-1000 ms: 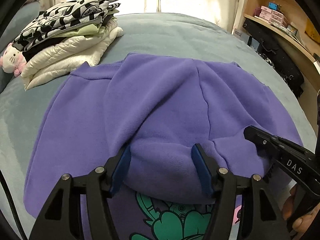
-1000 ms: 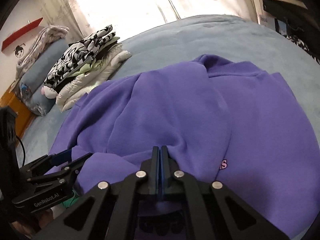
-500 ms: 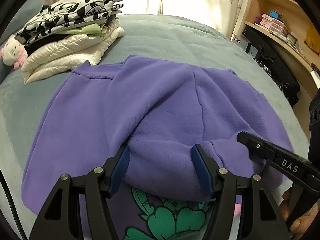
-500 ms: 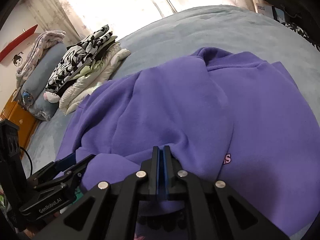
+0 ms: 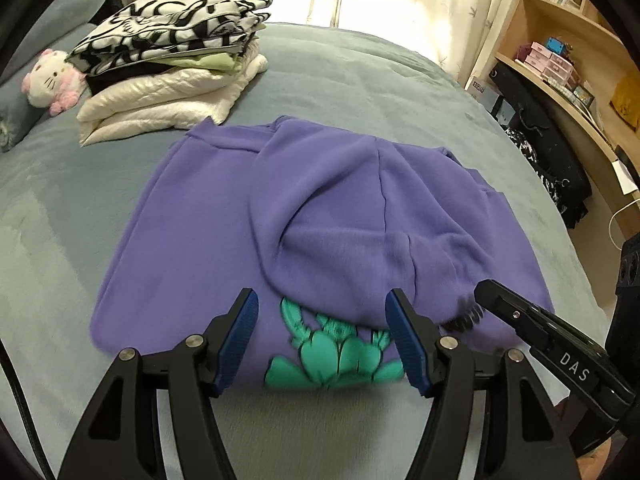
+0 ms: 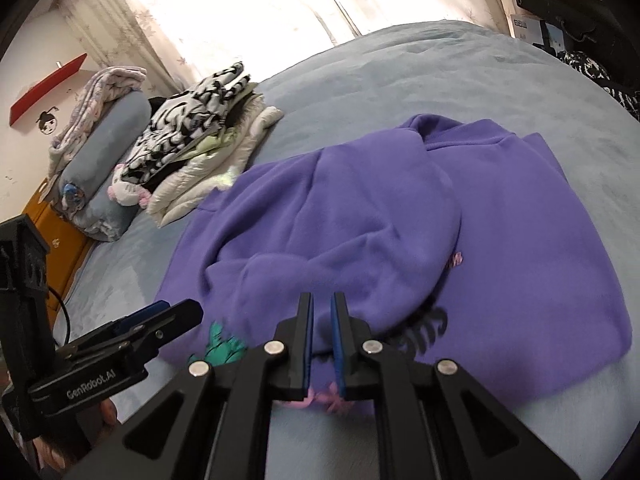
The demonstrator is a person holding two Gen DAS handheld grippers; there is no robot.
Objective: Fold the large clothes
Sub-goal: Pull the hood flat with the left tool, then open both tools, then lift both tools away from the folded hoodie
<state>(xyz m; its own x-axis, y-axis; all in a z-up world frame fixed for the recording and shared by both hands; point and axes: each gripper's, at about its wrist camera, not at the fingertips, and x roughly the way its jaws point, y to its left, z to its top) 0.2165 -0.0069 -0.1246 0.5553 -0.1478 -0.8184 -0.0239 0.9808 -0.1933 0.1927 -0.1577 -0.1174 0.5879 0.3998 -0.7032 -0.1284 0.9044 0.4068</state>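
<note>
The left claw (image 5: 320,340) stands wide and empty; the right claw (image 6: 322,344) is narrowly parted, empty. The purple sweatshirt (image 5: 320,216) lies just ahead of both on the bed (image 5: 360,80).

Window glare behind curtains (image 6: 248,8); fisheye edges dark, warped.
</note>
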